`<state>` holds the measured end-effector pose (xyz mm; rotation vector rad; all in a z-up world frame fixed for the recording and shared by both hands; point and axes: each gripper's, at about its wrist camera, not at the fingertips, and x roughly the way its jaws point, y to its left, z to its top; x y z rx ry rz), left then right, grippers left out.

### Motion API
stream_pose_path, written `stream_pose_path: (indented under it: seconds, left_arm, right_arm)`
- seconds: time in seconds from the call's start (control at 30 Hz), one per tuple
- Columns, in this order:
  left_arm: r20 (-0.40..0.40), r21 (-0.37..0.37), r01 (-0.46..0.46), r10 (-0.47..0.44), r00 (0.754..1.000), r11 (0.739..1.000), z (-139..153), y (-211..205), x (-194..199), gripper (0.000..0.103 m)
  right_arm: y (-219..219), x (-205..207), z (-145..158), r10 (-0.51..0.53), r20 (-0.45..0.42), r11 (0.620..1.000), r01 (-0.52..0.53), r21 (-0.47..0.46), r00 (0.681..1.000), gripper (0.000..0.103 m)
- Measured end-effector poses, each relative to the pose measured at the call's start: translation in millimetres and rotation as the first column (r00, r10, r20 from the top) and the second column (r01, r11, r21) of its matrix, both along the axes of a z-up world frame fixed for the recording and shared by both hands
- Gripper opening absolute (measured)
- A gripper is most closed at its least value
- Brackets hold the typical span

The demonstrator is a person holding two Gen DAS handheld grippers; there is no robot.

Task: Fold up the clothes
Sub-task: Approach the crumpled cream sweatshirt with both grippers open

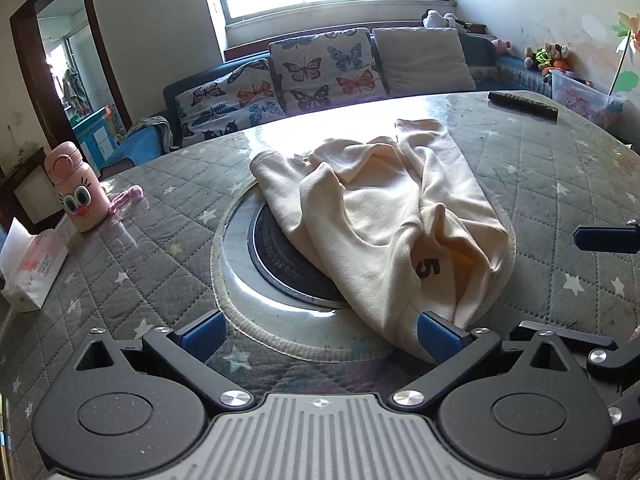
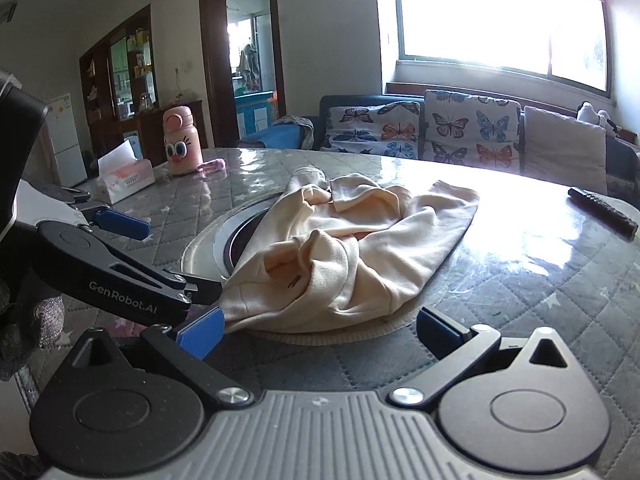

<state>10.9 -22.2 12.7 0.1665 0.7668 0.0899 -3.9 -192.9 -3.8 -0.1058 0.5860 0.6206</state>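
Nearest the lens, the left gripper (image 1: 320, 336) is hovering low over the desk (image 1: 560, 184) with its blue fingers (image 1: 202, 334) spread wide and gripping nothing, one finger just touching the near edge of the cream garment (image 1: 384, 216). The right gripper (image 2: 320, 332) is sitting alongside, its fingers (image 2: 438, 332) likewise wide apart and empty, with the garment's near hem lying between and just beyond them.

The garment itself is lying in a rumpled heap across the round inset in the middle of the desk, sleeves twisted over each other and a printed figure showing in one crease. No flat, squared folds are showing, so judging by this the folding is looking far from finished; spreading and smoothing are still wanted.

Further off, a tissue box (image 2: 126, 178) is standing with a tissue poking out, beside a pink bottle (image 2: 182, 140) with its lid on. A remote (image 1: 522, 105) is lying at the far edge.
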Motion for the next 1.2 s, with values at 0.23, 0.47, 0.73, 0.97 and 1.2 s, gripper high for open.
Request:
stream_pose_path:
  seconds: [0.23,0.47,0.73,0.97,1.2]
  left_arm:
    - [-0.019,0.006,-0.017,0.017,1.0,1.0,0.1,-4.6,3.1,0.103]
    - [-0.028,0.019,-0.036,0.037,0.999,0.999,1.3,-7.2,3.8,0.103]
    - [-0.015,0.022,-0.032,0.032,0.999,0.999,5.0,-8.2,7.0,0.103]
    - [0.008,0.02,-0.017,0.017,1.0,1.0,10.7,-8.0,10.7,0.103]
    - [0.028,0.01,0.018,-0.018,0.999,1.0,13.4,-3.2,18.3,0.103]
  right_arm:
    - [-7.0,3.9,-0.8,0.001,-0.004,1.0,-0.001,0.016,1.0,0.103]
    - [-10.3,10.3,-4.1,0.015,-0.014,0.999,-0.014,0.037,1.0,0.103]
    - [-9.8,15.5,-3.9,0.034,-0.018,0.998,-0.033,0.048,0.999,0.103]
    - [-10.0,20.1,-2.2,0.008,-0.018,0.999,-0.008,0.04,1.0,0.103]
    - [-8.7,23.9,-0.2,-0.026,-0.013,0.999,0.026,0.026,1.0,0.103]
